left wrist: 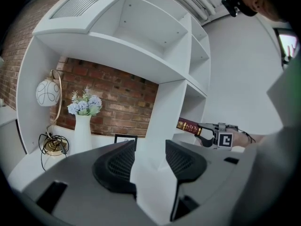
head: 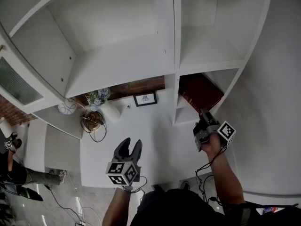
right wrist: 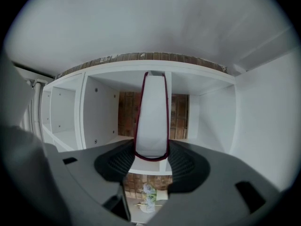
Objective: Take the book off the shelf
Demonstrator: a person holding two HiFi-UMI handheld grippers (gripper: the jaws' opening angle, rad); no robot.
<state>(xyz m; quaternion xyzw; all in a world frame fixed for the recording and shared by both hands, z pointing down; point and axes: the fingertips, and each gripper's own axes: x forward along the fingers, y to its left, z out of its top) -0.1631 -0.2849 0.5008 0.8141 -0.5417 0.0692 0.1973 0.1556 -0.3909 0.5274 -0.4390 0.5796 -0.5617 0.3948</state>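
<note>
A dark red book point(head: 200, 92) lies flat in the lower right compartment of a white shelf point(head: 117, 65), its near end clamped between the jaws of the right gripper point(head: 203, 114), the pads against both covers. The grasp looks made; next comes a straight pull outward, clear of the compartment's walls. The left gripper point(head: 129, 147) hangs open and empty below.

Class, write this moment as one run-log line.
right gripper: jaws on book | left gripper: open, empty | book: partly inside shelf
</note>
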